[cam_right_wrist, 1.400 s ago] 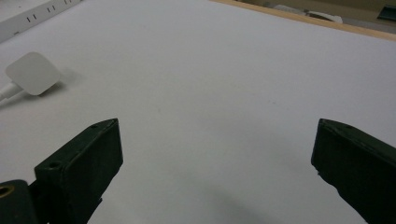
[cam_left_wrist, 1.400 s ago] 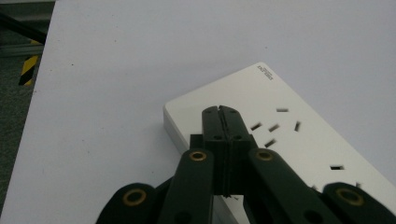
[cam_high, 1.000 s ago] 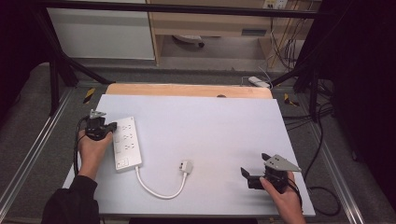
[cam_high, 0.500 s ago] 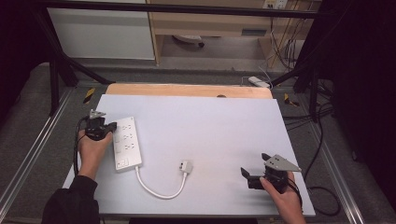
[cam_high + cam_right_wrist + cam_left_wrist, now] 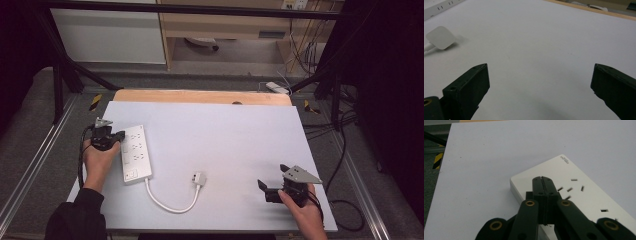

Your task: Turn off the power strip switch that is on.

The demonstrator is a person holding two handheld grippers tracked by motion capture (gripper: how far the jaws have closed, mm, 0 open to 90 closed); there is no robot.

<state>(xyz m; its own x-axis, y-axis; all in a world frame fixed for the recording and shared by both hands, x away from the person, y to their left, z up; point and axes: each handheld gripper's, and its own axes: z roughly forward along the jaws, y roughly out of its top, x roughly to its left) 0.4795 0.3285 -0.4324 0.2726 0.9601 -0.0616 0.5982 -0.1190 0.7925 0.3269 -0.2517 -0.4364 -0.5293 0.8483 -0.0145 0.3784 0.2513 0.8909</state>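
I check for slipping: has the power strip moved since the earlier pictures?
No. The power strip lies at the same spot near the table's left edge.

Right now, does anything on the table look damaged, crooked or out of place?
Nothing stands out. The white power strip lies flat and whole near the table's left edge, its cord curling loosely to the plug, which lies unplugged on the surface.

Power strip (image 5: 135, 153) smooth white plastic; table (image 5: 225, 135) matt.
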